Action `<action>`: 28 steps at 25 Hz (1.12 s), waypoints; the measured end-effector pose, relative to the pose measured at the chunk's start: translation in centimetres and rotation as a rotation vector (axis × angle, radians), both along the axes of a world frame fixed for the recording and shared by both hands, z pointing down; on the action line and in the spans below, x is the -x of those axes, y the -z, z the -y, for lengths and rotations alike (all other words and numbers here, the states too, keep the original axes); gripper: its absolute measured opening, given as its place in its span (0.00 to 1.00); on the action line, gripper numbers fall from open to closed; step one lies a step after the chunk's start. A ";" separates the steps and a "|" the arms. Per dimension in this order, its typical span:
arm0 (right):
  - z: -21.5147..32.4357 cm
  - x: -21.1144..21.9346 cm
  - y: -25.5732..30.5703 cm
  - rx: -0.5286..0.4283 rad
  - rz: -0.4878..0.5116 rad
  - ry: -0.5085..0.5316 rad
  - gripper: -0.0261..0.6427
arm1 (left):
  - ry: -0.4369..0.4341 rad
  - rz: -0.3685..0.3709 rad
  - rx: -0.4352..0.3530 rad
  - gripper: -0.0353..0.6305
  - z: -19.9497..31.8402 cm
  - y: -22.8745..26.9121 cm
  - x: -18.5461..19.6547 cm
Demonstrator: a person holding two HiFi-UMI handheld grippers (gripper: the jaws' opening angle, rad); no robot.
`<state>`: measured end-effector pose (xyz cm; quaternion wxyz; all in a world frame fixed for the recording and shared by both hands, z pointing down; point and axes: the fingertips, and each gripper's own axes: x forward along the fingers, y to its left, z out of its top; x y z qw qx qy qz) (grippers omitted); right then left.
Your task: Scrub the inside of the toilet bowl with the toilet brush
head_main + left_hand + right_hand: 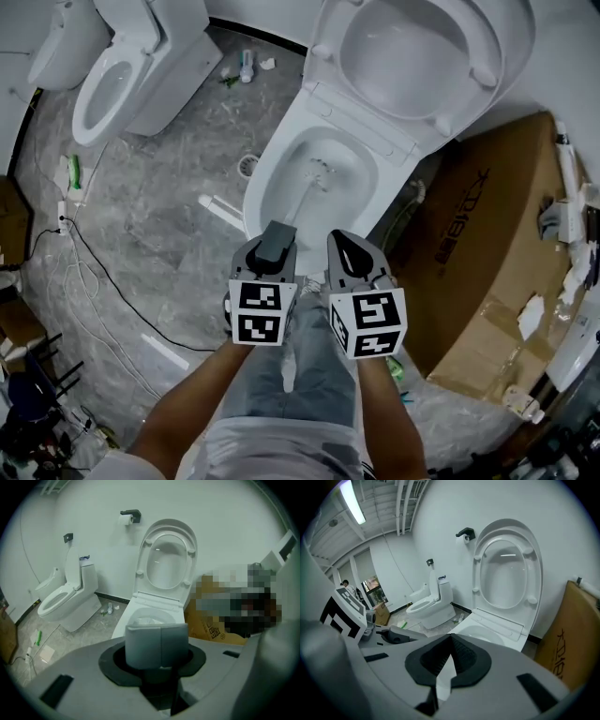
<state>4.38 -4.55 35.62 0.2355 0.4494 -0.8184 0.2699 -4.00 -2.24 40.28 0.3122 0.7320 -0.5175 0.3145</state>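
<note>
Jaws of the left gripper (pixel 160 663) are closed on the grey handle (pixel 145 644) of the toilet brush (pixel 310 195). The handle fills the space between them. From the left gripper (pixel 277 236) the white rod of the brush goes forward and down into the toilet bowl (pixel 272 159), and its head (pixel 322 172) is inside the bowl, near the back wall. Jaws of the right gripper (pixel 447 660) are pressed together at the tips, with only a thin slit lower down, and they hold nothing. In the head view the right gripper (pixel 352 249) is just beside the left one, and both are above the front rim of the bowl. The seat and lid (pixel 412 47) stand upright against the wall. A cardboard box (pixel 487 244) stands on the floor (pixel 169 206) right of the toilet and touches it. A second toilet (pixel 122 75) is well apart, at the far left, and a thin cable (pixel 103 267) lies along the left side of the floor.
</note>
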 end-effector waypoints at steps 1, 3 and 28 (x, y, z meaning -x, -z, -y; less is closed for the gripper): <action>0.6 -0.1 -0.8 0.007 0.005 0.005 0.04 | 0.004 0.005 0.000 0.29 0.7 -0.6 0.0; 1.6 -0.2 -2.3 0.020 0.017 0.013 0.04 | 0.012 0.017 0.002 0.29 2.1 -2.0 0.0; 2.2 2.4 -11.9 0.090 -0.005 0.058 0.04 | -0.028 0.116 0.046 0.29 5.2 -10.7 3.5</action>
